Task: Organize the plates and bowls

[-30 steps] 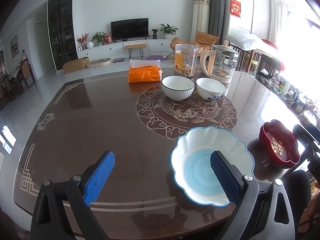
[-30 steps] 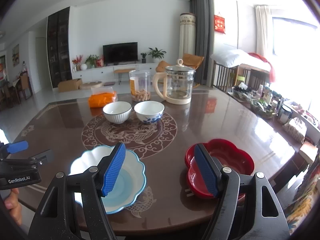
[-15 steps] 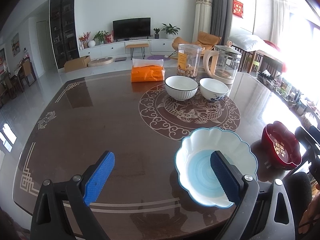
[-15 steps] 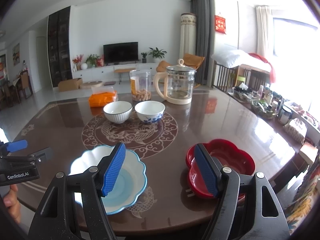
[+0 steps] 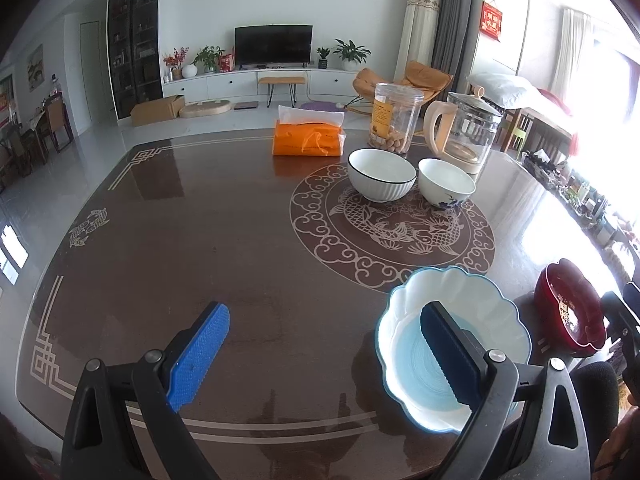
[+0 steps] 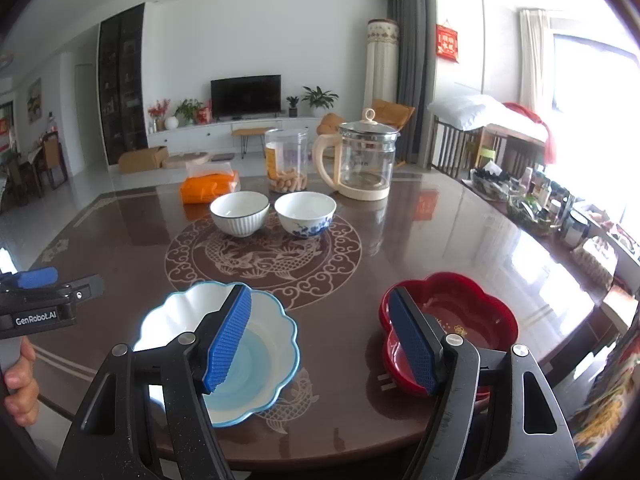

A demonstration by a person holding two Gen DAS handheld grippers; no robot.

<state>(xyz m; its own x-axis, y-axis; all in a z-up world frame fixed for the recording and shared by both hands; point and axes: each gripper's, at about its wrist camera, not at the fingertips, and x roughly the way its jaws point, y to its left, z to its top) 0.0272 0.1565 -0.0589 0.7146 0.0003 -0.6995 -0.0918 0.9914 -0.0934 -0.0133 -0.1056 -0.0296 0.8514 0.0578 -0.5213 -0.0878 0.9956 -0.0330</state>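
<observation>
While left misses it, right shows hand (image 6: 18, 376).

Table (image 6: 420, 240): dark wood look, high gloss, mirror-like reflections, pale inlaid pattern. Scalloped plate (image 5: 472, 300): glazed ceramic, white rim, shiny blue centre. Red dish (image 6: 472, 304), near right: glossy, lacquer-like. Two far bowls: ribbed white bowl (image 6: 239, 216) and blue-painted bowl (image 6: 306, 214), both smooth glazed ceramic. Kettle (image 6: 362, 162): clear glass, cream plastic handle. Jar (image 6: 286, 160): clear plastic. Tissue pack (image 5: 308, 142): crinkly orange plastic wrap, white paper on top. Gripper pads (image 6: 230, 336): blue, rough ribbed rubber; frames matt black plastic, metal screws.
</observation>
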